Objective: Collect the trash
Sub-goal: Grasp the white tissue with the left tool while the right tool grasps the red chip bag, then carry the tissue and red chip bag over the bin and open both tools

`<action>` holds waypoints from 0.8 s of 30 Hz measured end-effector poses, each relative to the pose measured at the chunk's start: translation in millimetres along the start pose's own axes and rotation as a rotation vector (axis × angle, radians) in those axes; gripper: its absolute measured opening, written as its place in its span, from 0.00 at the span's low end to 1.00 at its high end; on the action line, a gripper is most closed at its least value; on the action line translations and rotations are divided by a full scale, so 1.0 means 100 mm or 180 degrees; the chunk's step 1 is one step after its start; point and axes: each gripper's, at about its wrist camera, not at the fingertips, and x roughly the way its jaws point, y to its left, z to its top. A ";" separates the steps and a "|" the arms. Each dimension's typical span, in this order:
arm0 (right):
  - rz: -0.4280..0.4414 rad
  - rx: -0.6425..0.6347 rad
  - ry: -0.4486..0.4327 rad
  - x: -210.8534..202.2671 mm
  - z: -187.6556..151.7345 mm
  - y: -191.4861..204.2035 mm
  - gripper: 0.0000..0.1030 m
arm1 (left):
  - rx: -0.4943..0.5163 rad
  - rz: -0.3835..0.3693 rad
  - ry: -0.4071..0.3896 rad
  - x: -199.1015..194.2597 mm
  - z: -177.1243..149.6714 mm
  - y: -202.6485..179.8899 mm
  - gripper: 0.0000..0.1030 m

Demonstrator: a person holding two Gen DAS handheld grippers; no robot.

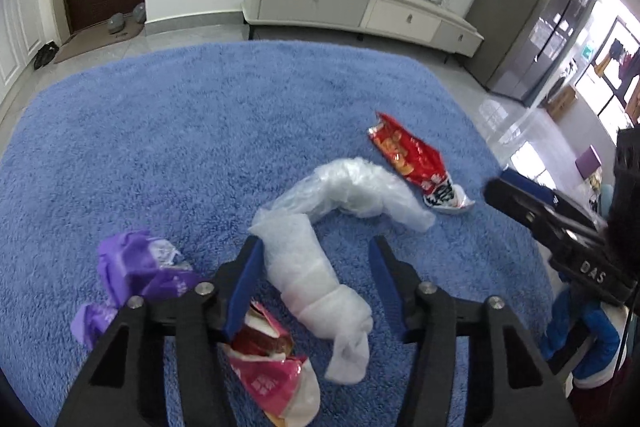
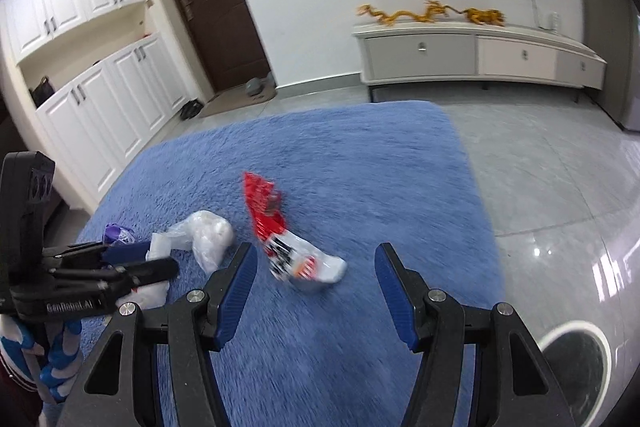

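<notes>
Lying scattered on the blue rug [image 1: 168, 131], the trash runs from the left tongs' side across to the right. Farthest left, at about nine o'clock of the left gripper [image 1: 316, 247], sits a crumpled purple wrapper [image 1: 140, 267], just outside its left finger. At about seven o'clock, partly under that finger, lies a pink packet [image 1: 272, 375]. Between the spread jaws of the left gripper, which hold nothing, lies the white bubble wrap [image 1: 320, 267], its near roll pointing roughly from six toward twelve o'clock before bending off toward two. Beyond it, at about one o'clock, is the red snack bag [image 1: 412, 159].

The right gripper [image 2: 316, 259] also stands open and empty. In its view the red snack bag [image 2: 288, 235] lies close ahead, just inside its left finger, long axis running from eleven toward five o'clock. Judging by this, the right hand is nearer the red bag, the left nearer the bubble wrap.
</notes>
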 end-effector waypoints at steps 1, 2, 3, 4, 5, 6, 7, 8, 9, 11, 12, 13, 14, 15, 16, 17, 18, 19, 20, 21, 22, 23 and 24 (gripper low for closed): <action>0.0032 -0.0061 0.0016 0.07 0.02 0.05 0.57 | 0.0036 -0.0005 0.0024 0.02 0.00 -0.02 0.46; 0.0055 -0.0101 0.0027 0.11 0.03 0.07 0.57 | 0.0066 -0.0004 0.0037 0.04 -0.01 -0.03 0.44; 0.0080 -0.0148 0.0041 0.16 0.05 0.11 0.57 | 0.0111 0.0003 0.0043 0.05 -0.02 -0.05 0.42; 0.0101 -0.0209 0.0062 0.22 0.07 0.15 0.57 | 0.0168 0.0014 0.0040 0.05 -0.02 -0.08 0.41; 0.0107 -0.0248 0.0079 0.27 0.08 0.18 0.57 | 0.0213 0.0012 0.0042 0.05 -0.03 -0.10 0.38; 0.0114 -0.0295 0.0103 0.33 0.09 0.20 0.57 | 0.0249 -0.0007 0.0043 0.05 -0.03 -0.13 0.34; 0.0122 -0.0329 0.0135 0.38 0.10 0.22 0.57 | 0.0283 -0.0034 0.0046 0.06 -0.03 -0.16 0.33; 0.0136 -0.0349 0.0184 0.44 0.10 0.23 0.57 | 0.0316 -0.0049 0.0045 0.06 -0.03 -0.18 0.30; 0.0150 -0.0356 0.0240 0.49 0.11 0.24 0.54 | 0.0333 -0.0055 0.0044 0.06 -0.03 -0.20 0.28; 0.0154 -0.0377 0.0350 0.56 0.12 0.24 0.45 | 0.0374 -0.0079 0.0041 0.06 -0.04 -0.25 0.22; 0.0132 -0.0389 0.0395 0.58 0.10 0.25 0.41 | 0.0388 -0.0090 0.0039 0.06 -0.05 -0.27 0.21; 0.0097 -0.0398 0.0404 0.58 0.09 0.25 0.35 | 0.0401 -0.0093 0.0027 0.05 -0.06 -0.29 0.21; 0.0082 -0.0412 0.0408 0.57 0.08 0.25 0.34 | 0.0407 -0.0099 0.0019 0.04 -0.08 -0.31 0.19; 0.0073 -0.0428 0.0415 0.55 0.06 0.25 0.30 | 0.0409 -0.0116 0.0015 0.02 -0.09 -0.32 0.17; 0.0057 -0.0443 0.0424 0.52 0.03 0.25 0.29 | 0.0406 -0.0143 0.0015 0.00 -0.10 -0.34 0.16; 0.0050 -0.0447 0.0425 0.50 0.01 0.24 0.28 | 0.0404 -0.0159 0.0012 -0.02 -0.12 -0.35 0.16; 0.0052 -0.0439 0.0421 0.46 -0.02 0.24 0.24 | 0.0403 -0.0166 0.0008 -0.04 -0.15 -0.36 0.16; 0.0069 -0.0416 0.0413 0.42 -0.04 0.22 0.22 | 0.0399 -0.0172 0.0004 -0.06 -0.17 -0.38 0.15; 0.0092 -0.0389 0.0397 0.37 -0.06 0.21 0.22 | 0.0389 -0.0186 0.0000 -0.08 -0.19 -0.40 0.15; 0.0120 -0.0364 0.0376 0.31 -0.09 0.21 0.22 | 0.0380 -0.0200 -0.0004 -0.10 -0.21 -0.41 0.14; 0.0151 -0.0336 0.0354 0.23 -0.14 0.20 0.21 | 0.0365 -0.0223 -0.0013 -0.13 -0.24 -0.42 0.13; 0.0162 -0.0317 0.0343 0.18 -0.17 0.20 0.21 | 0.0348 -0.0251 -0.0024 -0.17 -0.27 -0.43 0.13; 0.0172 -0.0301 0.0333 0.14 -0.18 0.20 0.21 | 0.0339 -0.0269 -0.0034 -0.20 -0.30 -0.44 0.13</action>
